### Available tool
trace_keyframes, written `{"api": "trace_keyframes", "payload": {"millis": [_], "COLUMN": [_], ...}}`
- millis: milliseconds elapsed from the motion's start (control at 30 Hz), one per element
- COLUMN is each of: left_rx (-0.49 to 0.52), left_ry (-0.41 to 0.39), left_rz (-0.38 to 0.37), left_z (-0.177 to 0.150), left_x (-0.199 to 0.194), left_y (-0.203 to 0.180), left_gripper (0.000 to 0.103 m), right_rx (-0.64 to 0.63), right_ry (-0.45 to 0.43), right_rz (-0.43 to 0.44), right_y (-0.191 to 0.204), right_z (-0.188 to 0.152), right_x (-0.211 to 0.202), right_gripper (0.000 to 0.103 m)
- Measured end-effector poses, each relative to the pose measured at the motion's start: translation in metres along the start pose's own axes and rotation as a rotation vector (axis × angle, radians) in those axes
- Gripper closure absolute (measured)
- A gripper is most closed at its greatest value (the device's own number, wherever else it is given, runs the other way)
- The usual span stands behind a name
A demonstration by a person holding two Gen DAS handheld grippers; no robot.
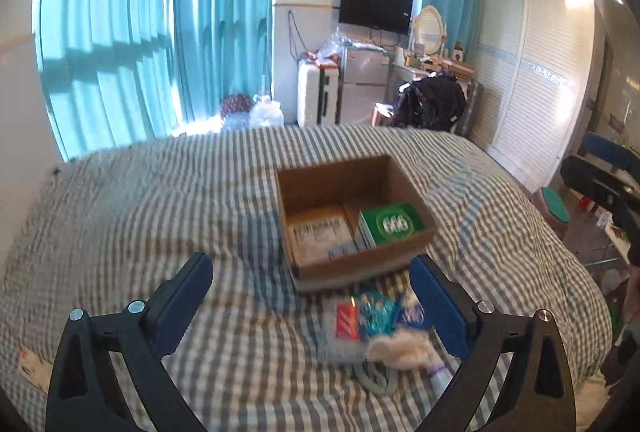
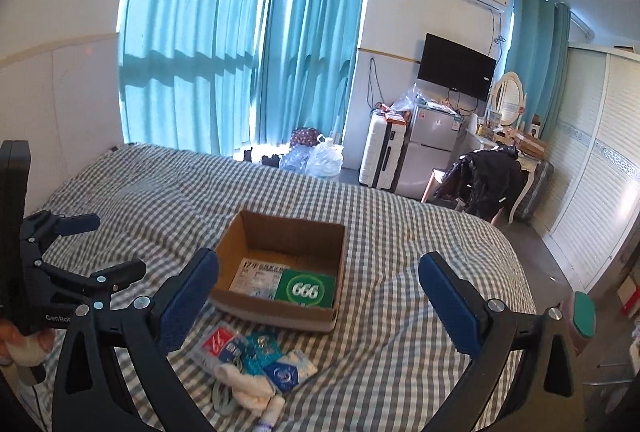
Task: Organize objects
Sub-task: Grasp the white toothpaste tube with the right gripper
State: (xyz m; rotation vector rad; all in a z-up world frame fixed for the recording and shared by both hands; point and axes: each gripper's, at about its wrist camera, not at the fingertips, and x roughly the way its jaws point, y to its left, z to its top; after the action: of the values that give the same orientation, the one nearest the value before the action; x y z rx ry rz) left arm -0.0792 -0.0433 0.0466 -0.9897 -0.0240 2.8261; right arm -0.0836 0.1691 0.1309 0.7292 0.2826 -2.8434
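**Box and loose packets on a checked bed, both grippers wide**

A bedroom with teal curtains along the window wall. A bed under a grey-and-white checked cover fills the lower part of both views. Beyond its far edge stand a white suitcase, a small silver fridge and a chair draped in black clothing, with a TV on the wall above and a white wardrobe to the right.

An open cardboard box sits on the bed near the middle. Inside it, lying flat, are a green packet marked "666" on the right side and a pale printed packet on the left side, the two side by side and touching.

Just in front of the box, on the cover, lies a small heap of loose items: a red-and-white sachet, a teal packet, a blue-and-white packet, white rolled fabric and a pale green band under them. In the left wrist view this heap is blurred.

The left gripper hangs above the bed with its jaws wide apart, holding nothing; the heap lies between and below its fingers. The right gripper is likewise spread wide and empty, framing the box's near edge. In the right wrist view the left gripper shows at the left edge, held in a hand.
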Motion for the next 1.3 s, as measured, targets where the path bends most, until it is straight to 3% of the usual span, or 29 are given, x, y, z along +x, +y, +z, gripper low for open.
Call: {"api": "trace_keyframes", "payload": {"millis": [200,333,500,700,800,867,1000,1167,1300], "left_rx": [-0.032,-0.017,0.015,0.019,0.004,-0.018,-0.048,-0.066,-0.052], "left_ry": [0.01,0.043,0.13,0.219,0.24,0.251,0.262,0.279,0.284], "left_rz": [0.063,0.114,0.103,0.096,0.09,0.089,0.078,0.076,0.087], "left_z": [-0.052,-0.081,-0.106,-0.131,-0.137,-0.139,-0.14,-0.14,-0.141], "left_x": [0.011,0.028,0.058,0.088,0.094,0.096,0.097,0.096,0.093], "left_y": [-0.003,-0.008,-0.015,-0.014,-0.01,-0.007,-0.001,0.001,-0.002], "left_gripper": [0.002,0.002,0.002,0.002,0.002,0.002,0.002,0.002,0.002], "right_rx": [-0.022,0.013,0.027,-0.003,-0.013,-0.008,-0.005,-0.054,-0.025], "right_ry": [0.068,0.181,0.333,0.426,0.458,0.485,0.554,0.63,0.626], "right_rz": [0.025,0.033,0.031,0.042,0.057,0.084,0.121,0.087,0.098], "right_y": [0.029,0.038,0.042,0.051,0.052,0.053,0.062,0.073,0.069], "right_z": [-0.06,-0.11,-0.162,-0.193,-0.197,-0.202,-0.215,-0.233,-0.233], "right_x": [0.012,0.046,0.084,0.109,0.116,0.123,0.138,0.157,0.157], "right_gripper": [0.002,0.002,0.002,0.004,0.016,0.019,0.041,0.059,0.072]}}
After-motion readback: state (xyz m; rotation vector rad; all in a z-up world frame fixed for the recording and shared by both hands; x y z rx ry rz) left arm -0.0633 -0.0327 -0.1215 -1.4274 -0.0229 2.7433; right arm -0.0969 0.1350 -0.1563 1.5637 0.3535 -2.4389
